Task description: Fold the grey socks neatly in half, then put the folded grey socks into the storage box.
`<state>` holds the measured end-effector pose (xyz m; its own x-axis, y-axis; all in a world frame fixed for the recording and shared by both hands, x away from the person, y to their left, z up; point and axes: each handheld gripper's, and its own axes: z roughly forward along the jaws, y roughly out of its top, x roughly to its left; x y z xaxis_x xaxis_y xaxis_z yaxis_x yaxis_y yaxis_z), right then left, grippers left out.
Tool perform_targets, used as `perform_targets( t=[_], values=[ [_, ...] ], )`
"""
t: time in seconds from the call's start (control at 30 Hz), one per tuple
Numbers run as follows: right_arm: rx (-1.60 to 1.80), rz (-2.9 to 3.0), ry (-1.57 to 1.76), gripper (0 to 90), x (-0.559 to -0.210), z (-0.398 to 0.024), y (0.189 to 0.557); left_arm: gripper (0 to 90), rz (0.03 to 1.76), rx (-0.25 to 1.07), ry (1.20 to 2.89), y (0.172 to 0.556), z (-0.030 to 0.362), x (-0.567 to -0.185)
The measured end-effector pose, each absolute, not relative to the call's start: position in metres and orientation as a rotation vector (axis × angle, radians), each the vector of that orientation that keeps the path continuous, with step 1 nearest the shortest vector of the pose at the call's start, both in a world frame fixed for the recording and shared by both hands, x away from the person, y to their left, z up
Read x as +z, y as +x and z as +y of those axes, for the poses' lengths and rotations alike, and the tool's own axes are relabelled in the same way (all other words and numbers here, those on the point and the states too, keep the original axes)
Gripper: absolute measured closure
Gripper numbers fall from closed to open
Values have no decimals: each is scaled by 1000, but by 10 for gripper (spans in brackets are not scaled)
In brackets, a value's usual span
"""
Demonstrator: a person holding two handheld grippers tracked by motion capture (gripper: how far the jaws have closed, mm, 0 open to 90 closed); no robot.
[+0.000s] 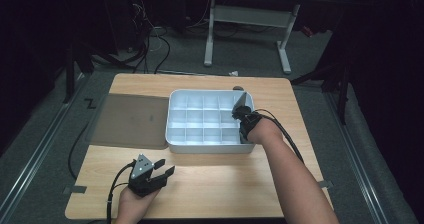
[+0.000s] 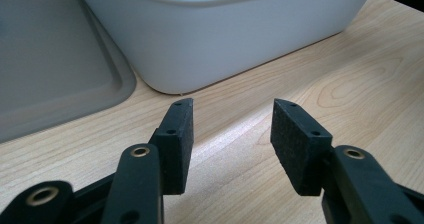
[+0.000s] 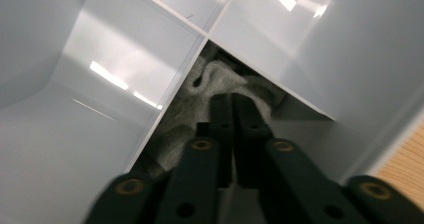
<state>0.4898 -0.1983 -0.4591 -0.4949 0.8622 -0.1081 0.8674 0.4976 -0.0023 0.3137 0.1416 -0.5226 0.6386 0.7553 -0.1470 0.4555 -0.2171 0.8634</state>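
While the left gripper (image 1: 162,172) rests on the wooden table (image 1: 225,184) with jaws spread, the right gripper (image 1: 238,114) reaches into the white plastic divided organiser box (image 1: 210,146), jaws nearly together against grey crumpled cloth (image 3: 220,84) in a right-side compartment.

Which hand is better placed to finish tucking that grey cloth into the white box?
The right: its tool is already down in a compartment against the grey cloth. The left tool waits open outside the box.

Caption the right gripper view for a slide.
Right gripper, fingers nearly together, pushes a grey cloth into a compartment of the white organizer.
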Motion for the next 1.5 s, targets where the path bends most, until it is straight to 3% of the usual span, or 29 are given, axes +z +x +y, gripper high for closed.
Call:
perform_targets(
  t=[0.73, 1.2, 1.5],
  values=[
    [192, 2565, 1493, 719, -409, -218, 470, 527, 958, 382, 1872, 313, 138, -524],
    [385, 2468, 1487, 623, -397, -235, 439, 531, 949, 389, 1890, 313, 135, -524],
    [514, 2433, 1450, 560, -408, -244, 412, 525, 959, 405, 1890, 312, 135, -524]
  ],
)
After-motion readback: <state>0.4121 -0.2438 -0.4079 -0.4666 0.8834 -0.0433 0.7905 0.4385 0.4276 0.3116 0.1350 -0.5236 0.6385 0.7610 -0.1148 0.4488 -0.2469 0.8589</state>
